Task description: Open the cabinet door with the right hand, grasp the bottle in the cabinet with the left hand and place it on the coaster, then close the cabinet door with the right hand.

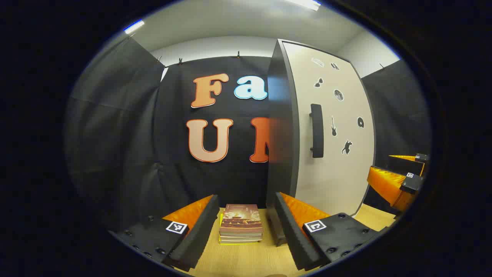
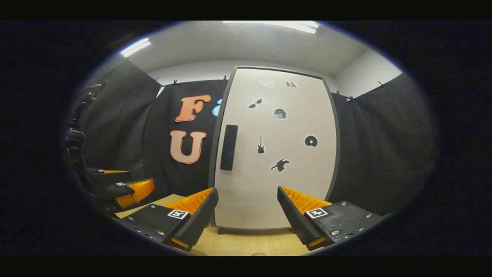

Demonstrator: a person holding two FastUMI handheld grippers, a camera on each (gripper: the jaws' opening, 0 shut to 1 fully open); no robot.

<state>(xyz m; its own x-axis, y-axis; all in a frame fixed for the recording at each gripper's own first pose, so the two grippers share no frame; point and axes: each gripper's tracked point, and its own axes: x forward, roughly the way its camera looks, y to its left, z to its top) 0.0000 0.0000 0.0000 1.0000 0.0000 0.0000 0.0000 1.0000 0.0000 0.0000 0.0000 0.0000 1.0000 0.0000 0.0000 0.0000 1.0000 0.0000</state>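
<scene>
Cabinet door [image 2: 275,150]: shut, a flat pale panel with rounded corners in a dark grey frame, standing upright on the wooden tabletop [image 2: 246,242]. A dark, vertical bar handle [image 2: 228,147] sits near its left edge, and small dark stickers are scattered over the smooth face. In the left gripper view the cabinet [image 1: 326,130] is seen at an angle, showing its dark, glossy side panel.

Right gripper [image 2: 248,211]: wide open, holding nothing, with the door's lower face between its ribbed fingers, apart from both.

Left gripper [image 1: 246,227]: wide open, holding nothing. Between its fingers, farther off, lies a small stack of books [image 1: 241,224] flat on the light wood-grain tabletop, just left of the cabinet's base. The top cover is brownish and printed.

Each gripper appears at the edge of the other's view, jaws apart.

Bottle and coaster: position cannot be told; the door hides the cabinet's interior.
</scene>
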